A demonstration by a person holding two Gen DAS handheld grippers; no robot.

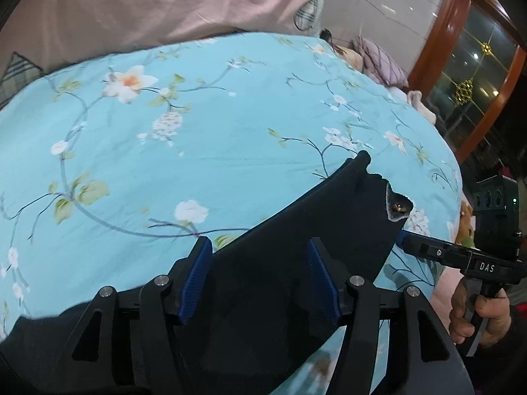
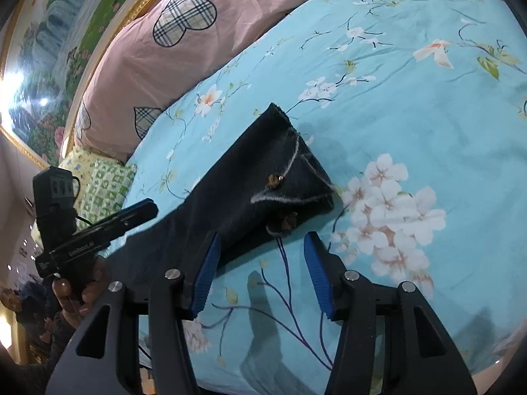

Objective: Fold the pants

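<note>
Dark navy pants point(image 1: 296, 230) lie folded in a long strip on the teal floral sheet point(image 1: 197, 131). Their waist end, with a brass button point(image 1: 398, 208), points to the right. My left gripper point(image 1: 260, 263) hovers over the strip, open, with cloth showing between its blue pads but not pinched. In the right wrist view the pants point(image 2: 250, 191) run from lower left to the waist flap point(image 2: 296, 177). My right gripper point(image 2: 263, 256) is open just short of that waist end, with bare sheet between its fingers. The other gripper shows in each view, right point(image 1: 408, 243) and left point(image 2: 145, 207).
A pink quilt with plaid hearts point(image 2: 164, 65) is bunched along the far side of the bed, with a green patterned pillow point(image 2: 102, 181) beside it. A wooden door frame point(image 1: 438, 33) stands past the bed's right edge. A person's hand point(image 1: 477, 312) grips the right handle.
</note>
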